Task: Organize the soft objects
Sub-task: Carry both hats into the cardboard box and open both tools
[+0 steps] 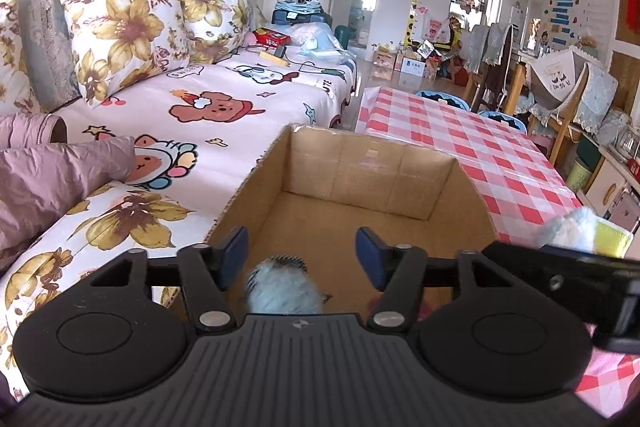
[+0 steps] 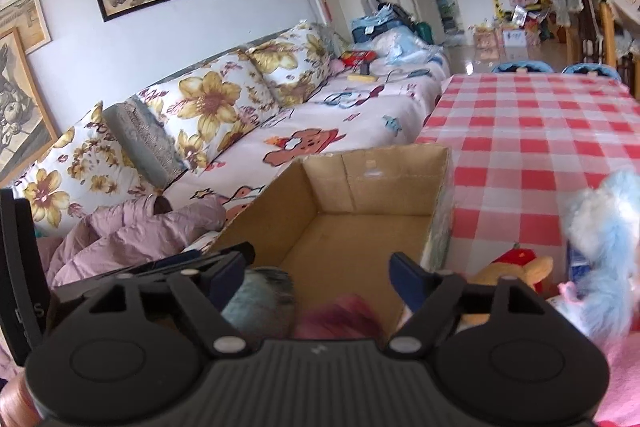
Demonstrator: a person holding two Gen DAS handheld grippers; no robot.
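Worktop (image 2: 532, 131) covered with a red-and-white checked cloth. Open cardboard box (image 2: 360, 187) stands at its near left edge. Blue-and-white plush toy (image 2: 600, 251) and orange plush toy (image 2: 516, 269) lie near right, beside the box

The sofa cover (image 1: 224, 99) carries cartoon prints, and near its far edge the letters "UTE" are readable, possibly part of a longer word. Lettering on the red box (image 1: 272, 35) further back is too small to read.
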